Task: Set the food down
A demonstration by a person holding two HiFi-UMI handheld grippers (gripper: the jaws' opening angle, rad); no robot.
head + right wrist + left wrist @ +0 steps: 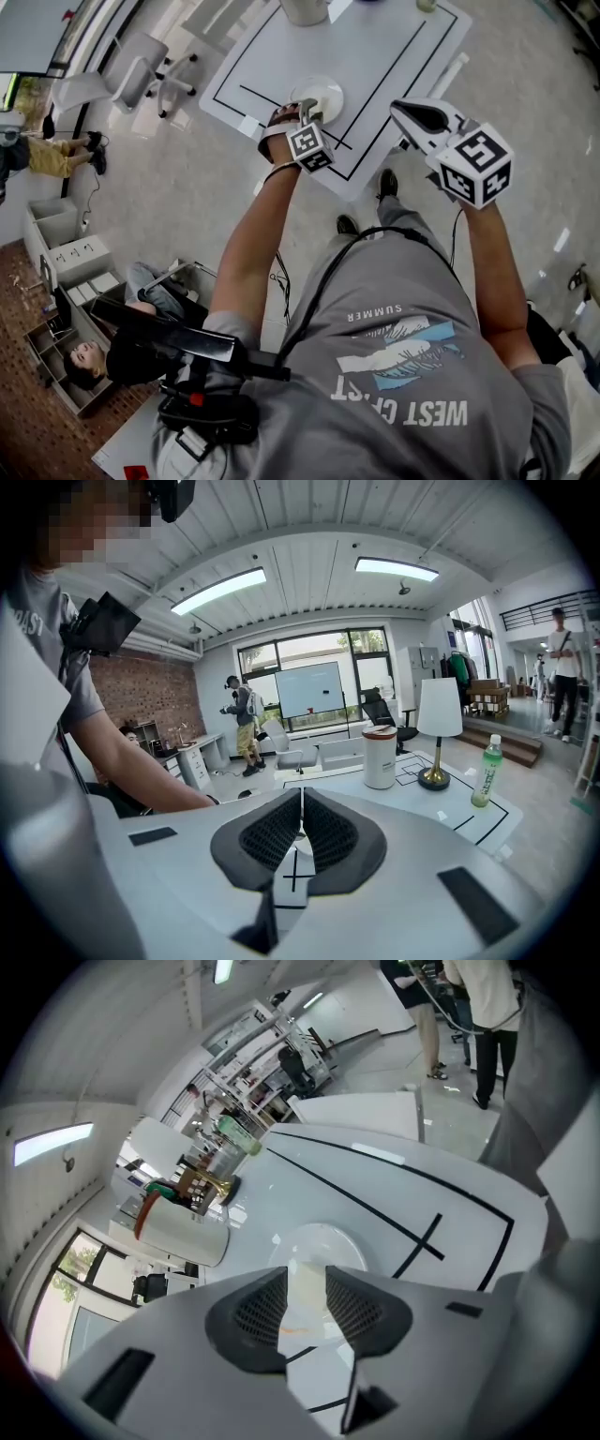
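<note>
A pale food slice (306,1296) is held pinched in the left claw (307,1274), over the white plate (323,1237) at frame centre. It is judged light, thin and easily crushed — best gripped by its flat faces. The right claw (300,799) is closed, empty. On the shirt (412,375), "SUMMER" and "WEST" are read.

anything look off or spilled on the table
Nothing stands out: the plate sits flat on the table, and the canister, lamp and bottle all stand upright, with nothing spilled.
</note>
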